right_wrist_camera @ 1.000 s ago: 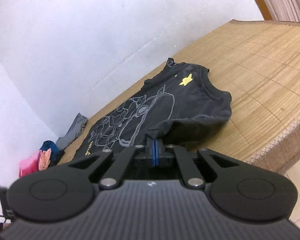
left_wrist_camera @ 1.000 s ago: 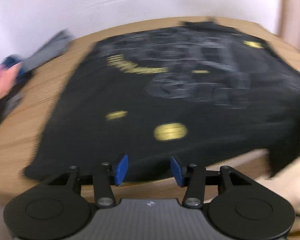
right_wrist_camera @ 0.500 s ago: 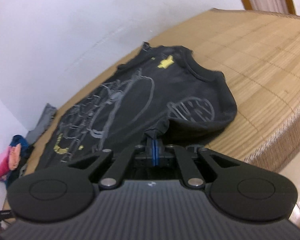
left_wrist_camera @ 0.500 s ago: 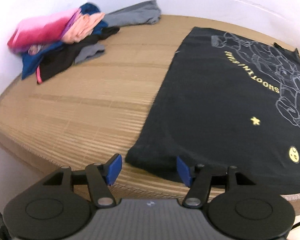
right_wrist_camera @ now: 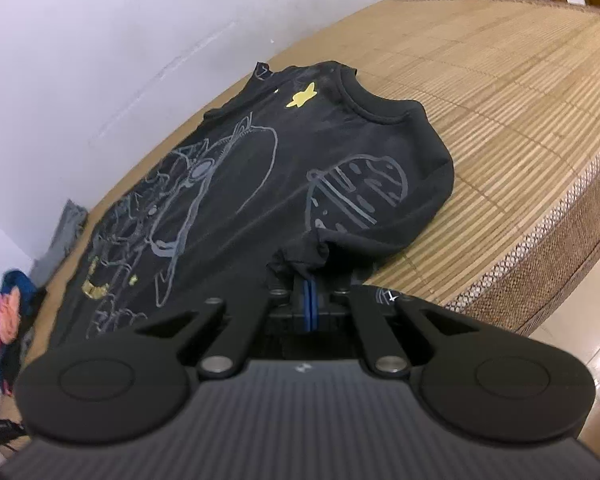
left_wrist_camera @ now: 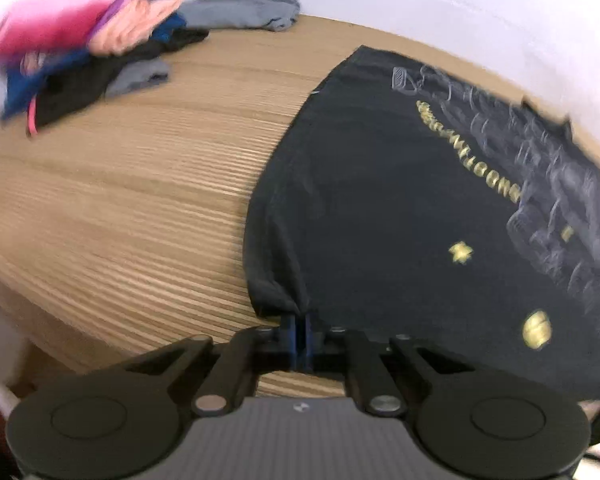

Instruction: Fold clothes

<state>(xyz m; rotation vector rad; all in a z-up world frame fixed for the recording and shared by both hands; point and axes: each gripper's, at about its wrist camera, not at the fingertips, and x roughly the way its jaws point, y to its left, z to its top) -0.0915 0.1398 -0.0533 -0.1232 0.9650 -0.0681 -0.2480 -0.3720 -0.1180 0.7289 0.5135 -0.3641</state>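
A black T-shirt (left_wrist_camera: 380,208) with grey line art and yellow stars lies spread on a bamboo mat. My left gripper (left_wrist_camera: 299,326) is shut on the shirt's near hem corner, which bunches at the blue pads. In the right wrist view the same T-shirt (right_wrist_camera: 260,176) shows its collar end. My right gripper (right_wrist_camera: 310,298) is shut on a bunched fold of the shirt near the shoulder, at the mat's front edge.
A pile of pink, orange, blue and black clothes (left_wrist_camera: 80,52) lies at the mat's far left, with a grey garment (left_wrist_camera: 244,10) beside it against the white wall. The bamboo mat (right_wrist_camera: 520,92) stretches right. Its meshed front edge (right_wrist_camera: 540,256) drops to a tiled floor.
My left gripper was open over the hem corner half a second ago and has now shut on it. My right gripper stays shut on the shirt and has shifted slightly.
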